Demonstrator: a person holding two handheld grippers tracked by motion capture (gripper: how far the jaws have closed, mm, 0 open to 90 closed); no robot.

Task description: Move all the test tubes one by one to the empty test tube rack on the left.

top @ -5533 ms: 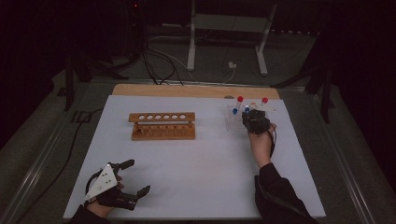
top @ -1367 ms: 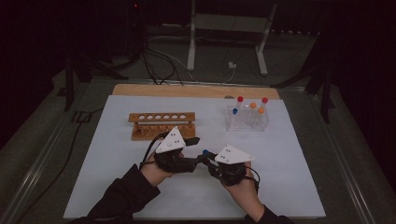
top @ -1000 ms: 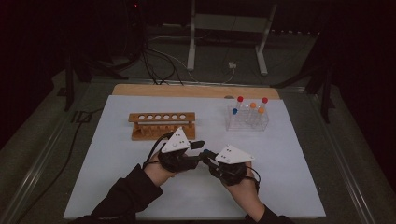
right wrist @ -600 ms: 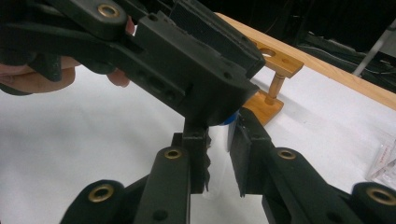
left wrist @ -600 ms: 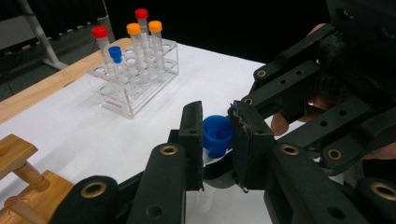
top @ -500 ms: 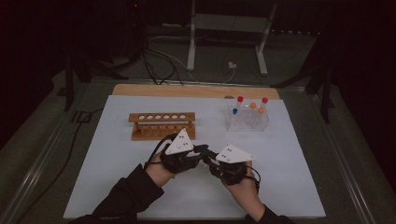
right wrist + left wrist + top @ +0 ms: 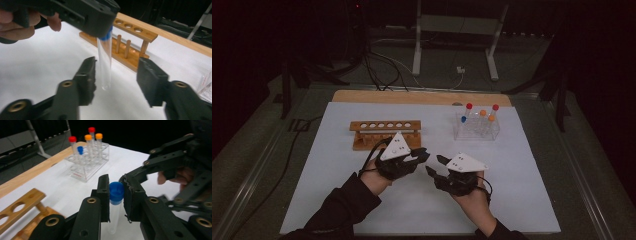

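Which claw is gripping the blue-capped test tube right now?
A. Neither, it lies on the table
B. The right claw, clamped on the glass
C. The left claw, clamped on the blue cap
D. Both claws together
C: in the left gripper view the left claw pinches the blue cap of the test tube, while in the right gripper view the right claw stands open around the hanging glass without touching it.

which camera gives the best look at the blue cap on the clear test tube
The left gripper view: the blue cap sits close up, pinched between the left gripper's pads. The right gripper view shows a blue sliver under that gripper; in the high view I cannot make it out.
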